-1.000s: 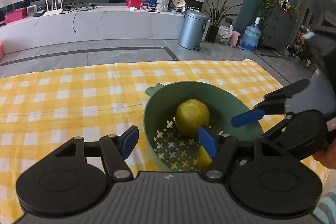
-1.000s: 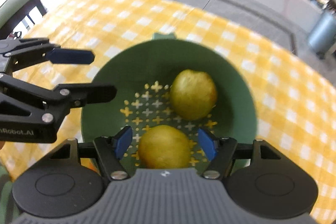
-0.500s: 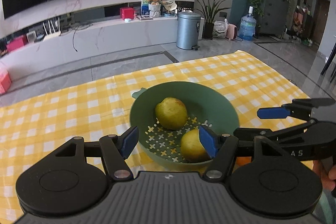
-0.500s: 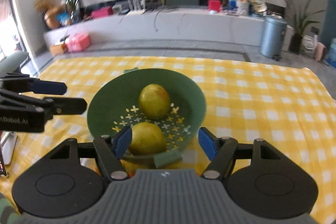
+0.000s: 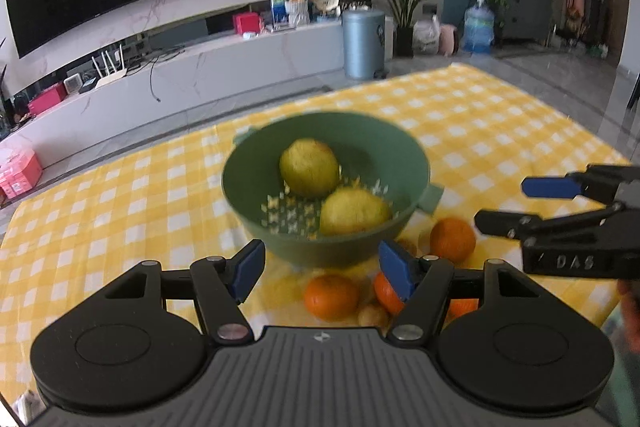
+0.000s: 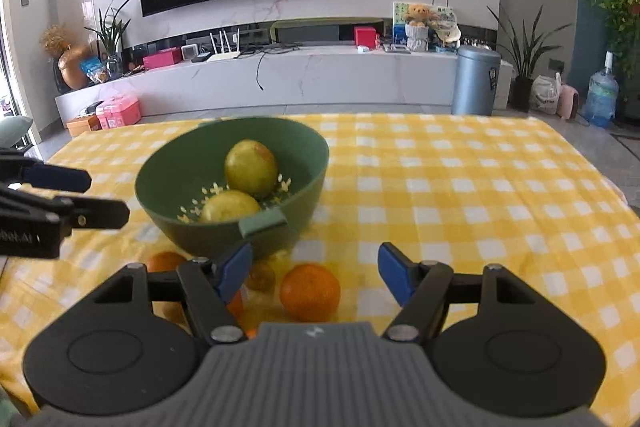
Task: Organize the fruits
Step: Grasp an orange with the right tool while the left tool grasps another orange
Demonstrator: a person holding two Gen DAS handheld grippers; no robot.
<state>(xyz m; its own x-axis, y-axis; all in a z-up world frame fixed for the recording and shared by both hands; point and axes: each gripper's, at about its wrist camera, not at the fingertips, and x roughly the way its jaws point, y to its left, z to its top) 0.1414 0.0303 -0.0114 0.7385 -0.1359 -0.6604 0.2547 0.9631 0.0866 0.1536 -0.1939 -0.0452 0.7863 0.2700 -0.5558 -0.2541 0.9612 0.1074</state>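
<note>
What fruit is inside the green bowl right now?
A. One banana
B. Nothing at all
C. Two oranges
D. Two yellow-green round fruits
D. The green bowl holds two yellow-green fruits, one behind and one in front, while the oranges, such as this one, lie outside it on the checked cloth.

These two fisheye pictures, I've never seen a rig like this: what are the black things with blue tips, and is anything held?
They are hand-held tongs, one per hand, each carrying a camera that looks along its fingers. In the left view the left tongs sit at the bottom and the right tongs enter from the right; the right view mirrors that. Both are open and empty. On the yellow checked cloth stands a green colander bowl holding two yellow-green fruits. Oranges and smaller brownish fruits lie loose in front.
</note>
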